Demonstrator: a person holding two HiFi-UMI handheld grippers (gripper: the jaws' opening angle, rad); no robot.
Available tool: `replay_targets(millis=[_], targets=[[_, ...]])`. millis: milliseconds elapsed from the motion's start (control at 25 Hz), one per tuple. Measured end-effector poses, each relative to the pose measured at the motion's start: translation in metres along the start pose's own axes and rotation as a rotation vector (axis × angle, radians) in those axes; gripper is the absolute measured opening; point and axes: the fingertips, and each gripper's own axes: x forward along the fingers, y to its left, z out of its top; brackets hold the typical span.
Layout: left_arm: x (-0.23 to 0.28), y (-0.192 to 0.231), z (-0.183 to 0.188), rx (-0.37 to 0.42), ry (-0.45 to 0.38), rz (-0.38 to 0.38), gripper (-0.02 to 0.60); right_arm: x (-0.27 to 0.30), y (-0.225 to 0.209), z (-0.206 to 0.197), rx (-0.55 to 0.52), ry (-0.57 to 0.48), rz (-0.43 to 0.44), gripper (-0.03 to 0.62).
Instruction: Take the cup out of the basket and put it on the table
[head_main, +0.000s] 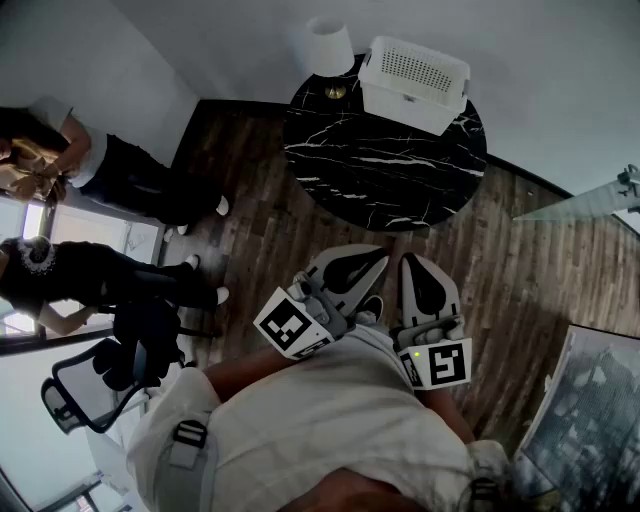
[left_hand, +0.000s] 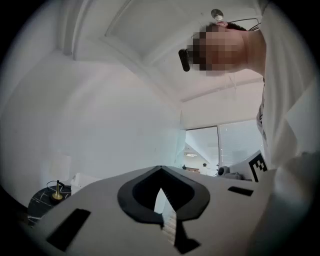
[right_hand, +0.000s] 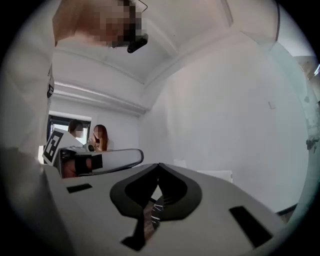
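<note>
The task is not yet engaged. Both tools are held close against the person's chest, well apart from the work. The left gripper (head_main: 360, 268) has its jaws together at the tips with nothing between them, as its own view confirms (left_hand: 160, 171); the right gripper (right_hand: 159, 166) is likewise closed and empty. The white basket (head_main: 402, 104) stands at the far edge of the round black table (head_main: 370, 170), beside a lamp (head_main: 328, 50). The cup is not visible in any view and is presumed to be inside the basket. Recommended: step up to the table, open one gripper before reaching in, sight the cup, take it by the wall, and lift it straight up clear of the rim.
</note>
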Motion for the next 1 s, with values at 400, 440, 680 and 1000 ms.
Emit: replay_targets(millis=[400, 440, 680, 1000], targets=[[0.011, -0.010, -0.009, -0.020, 0.025, 0.018, 0.006, -0.010, -0.025, 0.007, 0.015, -0.027, -0.040, 0.009], [0.013, -0.012, -0.010, -0.023, 0.028, 0.021, 0.006, -0.012, -0.029, 0.007, 0.016, -0.029, -0.047, 0.009], [0.031, -0.031, -0.024, -0.023, 0.052, 0.002, 0.006, -0.030, -0.046, 0.000, 0.078, -0.026, -0.043, 0.009], [0.060, -0.063, -0.047, -0.035, 0.068, -0.015, 0.006, -0.067, -0.074, 0.002, 0.074, -0.063, -0.058, 0.009]])
